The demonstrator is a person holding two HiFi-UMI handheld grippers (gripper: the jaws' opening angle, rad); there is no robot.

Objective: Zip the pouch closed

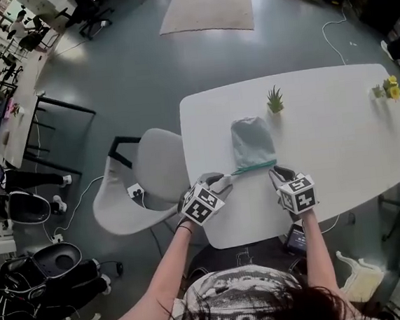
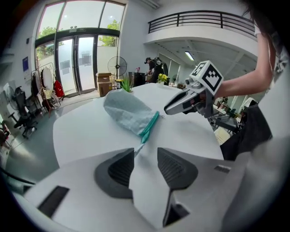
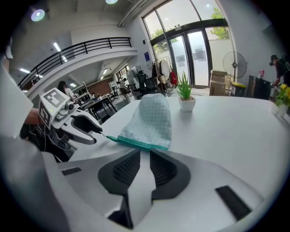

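Observation:
A pale blue-grey pouch lies flat on the white table, its teal zipper along the near edge. In the left gripper view the pouch is just ahead, and the zipper's thin end reaches the tip of one jaw. My left gripper is open at the zipper's left end, and its pads press on nothing. My right gripper is open just short of the zipper's right end, with nothing between its jaws. The right gripper view shows the zipper directly ahead and the left gripper at its far end.
A small green potted plant stands just behind the pouch. Yellow flowers sit at the table's far right. A grey chair stands off the table's left edge. The table's near edge runs just under both grippers.

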